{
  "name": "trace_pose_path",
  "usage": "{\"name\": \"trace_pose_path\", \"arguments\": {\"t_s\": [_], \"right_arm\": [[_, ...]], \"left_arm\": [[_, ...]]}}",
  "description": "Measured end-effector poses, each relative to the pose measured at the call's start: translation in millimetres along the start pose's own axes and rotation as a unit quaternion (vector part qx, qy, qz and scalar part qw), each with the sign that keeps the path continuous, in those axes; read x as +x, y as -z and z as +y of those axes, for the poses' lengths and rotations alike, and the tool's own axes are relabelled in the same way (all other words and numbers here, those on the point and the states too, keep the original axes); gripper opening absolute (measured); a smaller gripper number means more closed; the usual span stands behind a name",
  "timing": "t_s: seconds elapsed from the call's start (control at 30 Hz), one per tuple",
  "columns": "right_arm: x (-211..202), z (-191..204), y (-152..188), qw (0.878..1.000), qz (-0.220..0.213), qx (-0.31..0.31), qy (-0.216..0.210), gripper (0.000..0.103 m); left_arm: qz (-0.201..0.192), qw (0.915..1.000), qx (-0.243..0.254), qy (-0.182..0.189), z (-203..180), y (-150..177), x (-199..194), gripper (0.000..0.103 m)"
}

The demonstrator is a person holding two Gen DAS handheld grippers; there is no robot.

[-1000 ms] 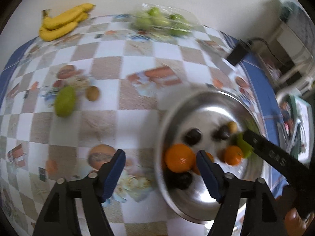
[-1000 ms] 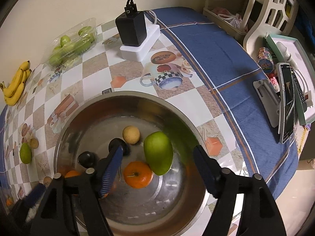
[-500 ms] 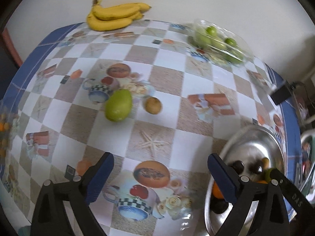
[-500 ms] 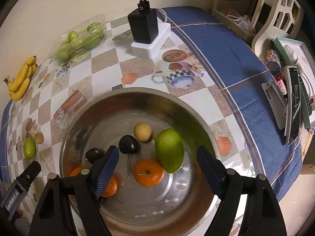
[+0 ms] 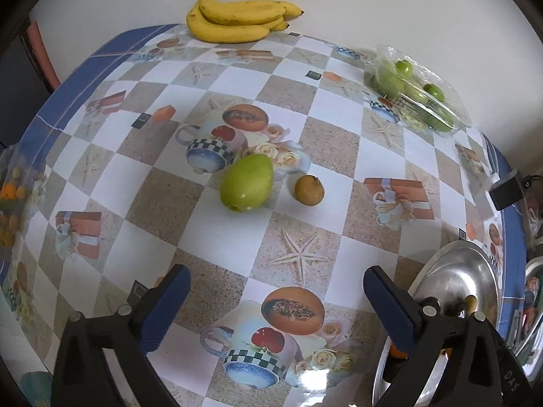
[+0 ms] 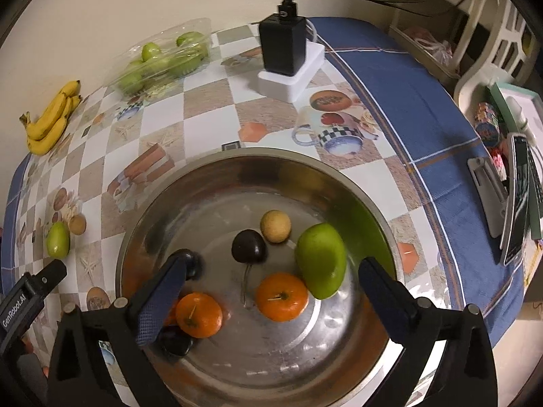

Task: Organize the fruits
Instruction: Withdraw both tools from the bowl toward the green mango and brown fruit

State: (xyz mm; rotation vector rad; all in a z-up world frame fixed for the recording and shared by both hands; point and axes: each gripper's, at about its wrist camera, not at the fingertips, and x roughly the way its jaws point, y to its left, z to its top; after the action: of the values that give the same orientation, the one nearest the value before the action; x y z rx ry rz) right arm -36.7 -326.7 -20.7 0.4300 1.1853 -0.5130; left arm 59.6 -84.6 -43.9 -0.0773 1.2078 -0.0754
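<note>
Steel bowl (image 6: pixel 163 203) on counter (image 5: pixel 237 237): two oranges (image 6: pixel 281 296), green mango (image 6: pixel 320 259), dark plums, one tan fruit. Right gripper (image 6: pixel 264 302) above bowl, jaws opening, nothing between them. Left gripper (image 5: pixel 276 305) likewise opening and empty; second mango (image 5: pixel 247 187) and brown fruit (image 5: pixel 309 190) lie on counter ahead.

Each gripper is built of black plastic arms ending in dark blue, finely textured pads, as seen on the left gripper (image 5: pixel 276 300) and the right gripper (image 6: pixel 271 291). Silver round screw heads are set at the finger pivots. White lettering reading "GenRobot.AI" is printed along a black finger.
</note>
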Motion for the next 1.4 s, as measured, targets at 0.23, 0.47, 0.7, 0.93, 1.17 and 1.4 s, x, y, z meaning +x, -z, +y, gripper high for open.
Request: {"name": "trace_pose_path", "arguments": {"t_s": [0.23, 0.47, 0.7, 0.93, 1.17, 1.4], "right_arm": [[-0.7, 4.5, 0.7, 1.0, -0.005, 0.002, -0.023, 0.102], [-2.4, 18.5, 0.3, 0.999, -0.011, -0.009, -0.053, 0.102], [-0.3, 38.0, 3.1, 0.998, -0.005, -0.04, -0.052, 0.102], [-5.7, 67.0, 5.3, 0.994, -0.01, -0.069, -0.082, 0.102], [-7.7, 95.9, 10.2, 0.99, -0.01, -0.096, -0.101, 0.102], [-9.5, 120.4, 11.2, 0.986, -0.011, -0.11, -0.124, 0.102]], "left_arm": [[-0.003, 1.0, -0.007, 0.003, 5.0, -4.2, 0.0, 0.103], [-0.01, 0.9999, -0.004, 0.007, 14.9, -15.0, -3.0, 0.103], [-0.032, 0.9995, 0.001, -0.003, 34.2, -31.6, -8.9, 0.103], [-0.061, 0.9976, 0.002, -0.031, 59.7, -46.6, -16.8, 0.103], [-0.063, 0.9973, -0.019, -0.033, 84.6, -57.1, -17.7, 0.103], [-0.067, 0.9965, -0.029, -0.04, 98.2, -62.7, -19.0, 0.103]]}}
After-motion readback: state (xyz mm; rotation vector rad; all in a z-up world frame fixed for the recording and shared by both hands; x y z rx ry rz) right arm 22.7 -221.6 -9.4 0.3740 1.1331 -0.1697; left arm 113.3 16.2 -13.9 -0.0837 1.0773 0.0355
